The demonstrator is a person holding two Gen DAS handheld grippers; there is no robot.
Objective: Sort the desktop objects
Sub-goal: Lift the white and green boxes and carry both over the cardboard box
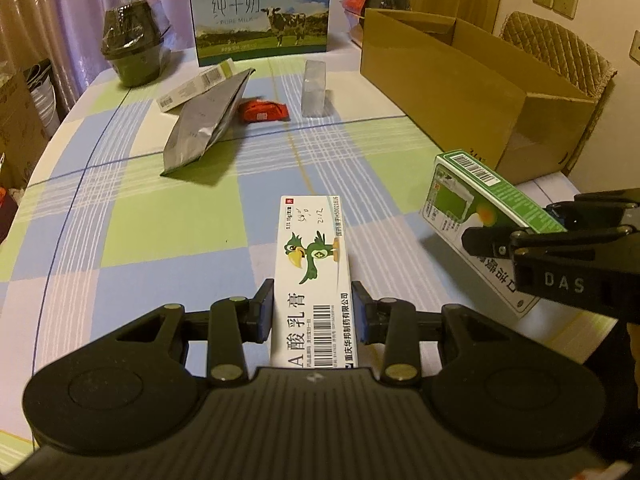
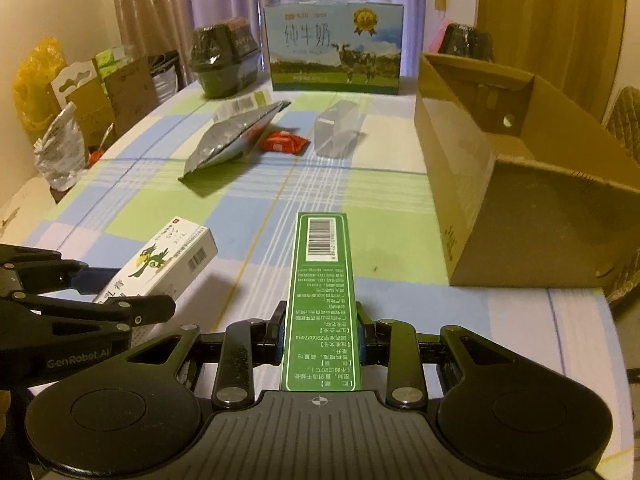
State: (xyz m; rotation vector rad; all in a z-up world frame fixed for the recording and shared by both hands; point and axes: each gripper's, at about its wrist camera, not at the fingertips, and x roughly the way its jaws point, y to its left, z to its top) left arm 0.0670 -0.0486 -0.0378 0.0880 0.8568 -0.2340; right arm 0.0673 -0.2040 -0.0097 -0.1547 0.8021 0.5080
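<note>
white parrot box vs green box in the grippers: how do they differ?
The white parrot box is white with a green cartoon bird; the green box is green with white print. The white parrot box sits in the left gripper, the green box in the right gripper. Both are clamped, slim cartons with barcodes.

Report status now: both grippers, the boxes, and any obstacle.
Left gripper shut on white parrot box. Right gripper shut on green box. Open cardboard box ahead right, path clear.
</note>
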